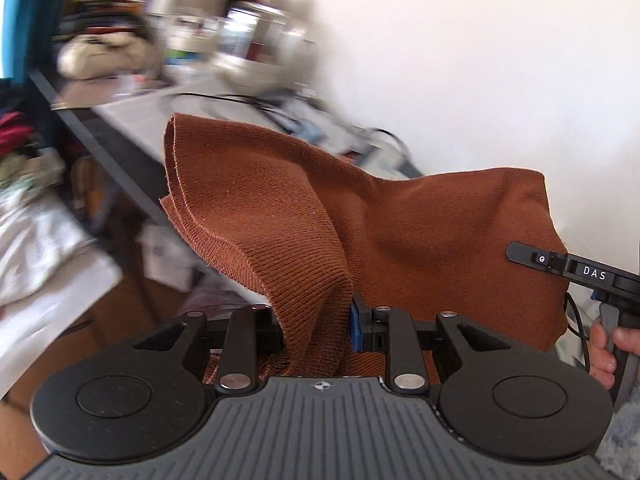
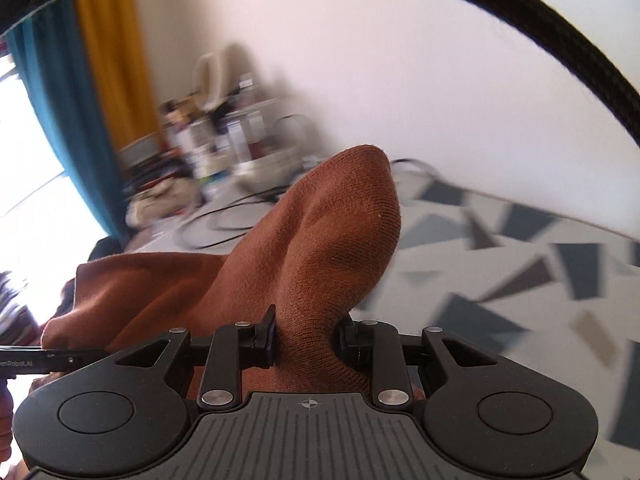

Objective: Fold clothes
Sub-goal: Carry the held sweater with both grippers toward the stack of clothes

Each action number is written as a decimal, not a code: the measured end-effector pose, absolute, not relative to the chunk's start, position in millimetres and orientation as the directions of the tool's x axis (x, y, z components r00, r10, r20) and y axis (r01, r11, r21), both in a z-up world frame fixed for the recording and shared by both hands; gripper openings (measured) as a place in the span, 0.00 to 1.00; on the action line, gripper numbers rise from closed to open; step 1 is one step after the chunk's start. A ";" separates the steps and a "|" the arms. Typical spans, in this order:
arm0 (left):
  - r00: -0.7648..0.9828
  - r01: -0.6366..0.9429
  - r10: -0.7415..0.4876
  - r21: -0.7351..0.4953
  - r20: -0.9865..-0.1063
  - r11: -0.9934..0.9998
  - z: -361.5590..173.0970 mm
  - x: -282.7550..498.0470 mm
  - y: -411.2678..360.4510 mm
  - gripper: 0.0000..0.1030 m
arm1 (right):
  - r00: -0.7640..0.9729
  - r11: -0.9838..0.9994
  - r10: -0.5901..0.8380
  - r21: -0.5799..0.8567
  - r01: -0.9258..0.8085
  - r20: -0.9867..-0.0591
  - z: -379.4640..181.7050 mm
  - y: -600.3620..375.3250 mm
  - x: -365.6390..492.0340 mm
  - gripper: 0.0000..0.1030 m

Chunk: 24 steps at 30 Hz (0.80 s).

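A rust-brown knitted garment (image 1: 304, 208) hangs in the air, stretched between both grippers. My left gripper (image 1: 316, 328) is shut on a bunched fold of it, and its ribbed hem flops over to the upper left. In the right wrist view my right gripper (image 2: 306, 338) is shut on another bunch of the same brown garment (image 2: 320, 248), which rises in a rounded peak ahead of the fingers. The right gripper (image 1: 560, 268) also shows at the right edge of the left wrist view, held by a hand (image 1: 604, 352). The left gripper's side (image 2: 48, 360) shows at the left edge of the right wrist view.
A bed with a grey-and-white triangle-patterned cover (image 2: 520, 264) lies below right. A cluttered white desk (image 1: 168, 104) with cables, bottles and a bag stands along the white wall. Teal and yellow curtains (image 2: 92, 92) hang by the window. A pile of laundry (image 1: 36, 216) lies at left.
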<state>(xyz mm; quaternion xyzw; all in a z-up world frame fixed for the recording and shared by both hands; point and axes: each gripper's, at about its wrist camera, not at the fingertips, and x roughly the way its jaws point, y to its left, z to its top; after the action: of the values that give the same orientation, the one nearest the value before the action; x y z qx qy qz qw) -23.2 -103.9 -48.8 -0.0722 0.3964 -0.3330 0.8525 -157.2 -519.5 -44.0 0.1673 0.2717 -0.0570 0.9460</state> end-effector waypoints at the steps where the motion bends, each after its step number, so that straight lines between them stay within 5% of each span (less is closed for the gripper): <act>1: 0.490 0.472 -0.595 -0.380 -0.637 0.795 -47.8 -27.2 -89.7 0.25 | 0.846 0.947 0.030 0.287 0.147 -0.533 -42.1 -504.1 -144.7 0.24; 11: 0.701 0.074 -0.359 -0.437 -0.616 0.896 -49.6 -43.2 87.1 0.25 | 0.724 0.918 0.389 0.306 -0.252 -0.570 -30.9 -308.1 -34.5 0.23; 24: 0.752 -0.066 -0.163 -0.320 -0.639 0.945 -11.8 -22.3 346.5 0.25 | 0.588 0.833 0.552 0.360 -0.419 -0.591 -9.6 41.4 42.9 0.23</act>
<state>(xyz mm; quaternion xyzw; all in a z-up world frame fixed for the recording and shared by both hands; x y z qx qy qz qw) -22.3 346.5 -11.8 -0.1634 0.3511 -0.0262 0.9216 42.9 41.4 -9.6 0.0914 0.3619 0.2739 0.8864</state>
